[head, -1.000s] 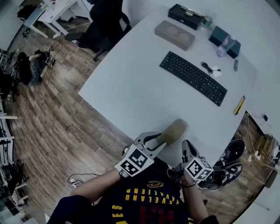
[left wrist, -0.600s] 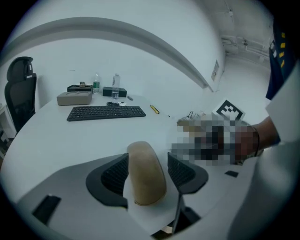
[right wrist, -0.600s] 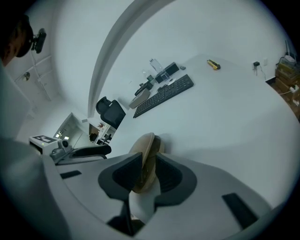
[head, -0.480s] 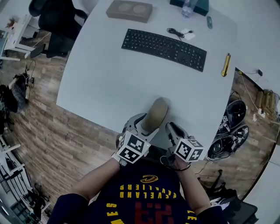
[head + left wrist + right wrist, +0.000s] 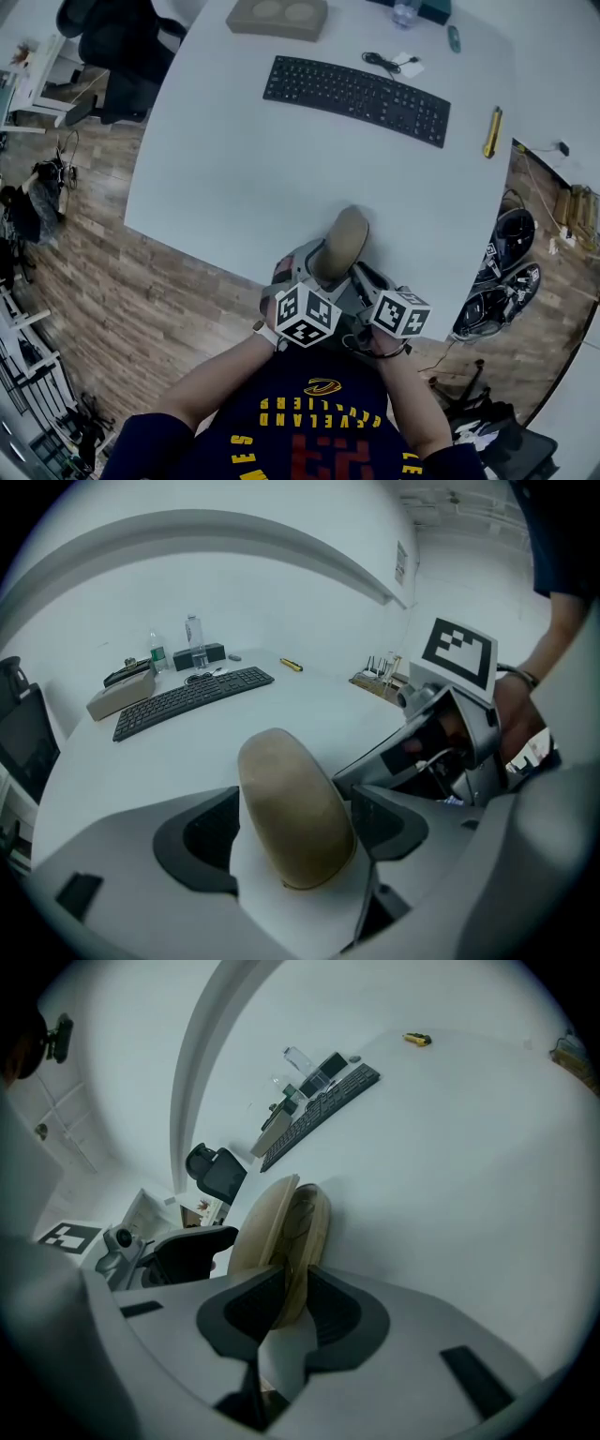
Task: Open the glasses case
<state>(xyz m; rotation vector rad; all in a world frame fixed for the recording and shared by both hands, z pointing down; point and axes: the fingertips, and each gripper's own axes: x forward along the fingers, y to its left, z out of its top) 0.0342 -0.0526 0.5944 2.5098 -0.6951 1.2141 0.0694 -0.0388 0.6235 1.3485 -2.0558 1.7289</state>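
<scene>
My left gripper [image 5: 296, 829] stands with its jaws wide apart, having just been opening; the glasses case [image 5: 341, 242] lies between them, and neither pad presses on it; my right gripper [image 5: 286, 1312] has its jaws drawn in close on the near end of the case, and I read that as a clamp on the rim there.

The case sits at the near edge of the bench [image 5: 281, 169], its long axis running away from me; from my right gripper view it looks tipped onto its edge, the two shells a little ajar, with what looks like a pair of glasses inside.

I judge it a light, stiff clamshell with a matt tan skin, rounded enough for the pads to slide off the dome; so I would take it by the rims near the seam, one shell per gripper, and not squeeze across the belly, since that would only press it shut; the glasses inside are fragile, so the parting should be slow; on which long side the hinge lies I cannot tell.

The bench is white, smooth and probably slick, so the case could skate towards the edge; a keyboard [image 5: 356, 86] and a yellow tool [image 5: 491, 131] lie well apart from it; beyond the edge are a wood floor [image 5: 122, 300], an office chair [image 5: 122, 47] and some shoes [image 5: 502, 272].
</scene>
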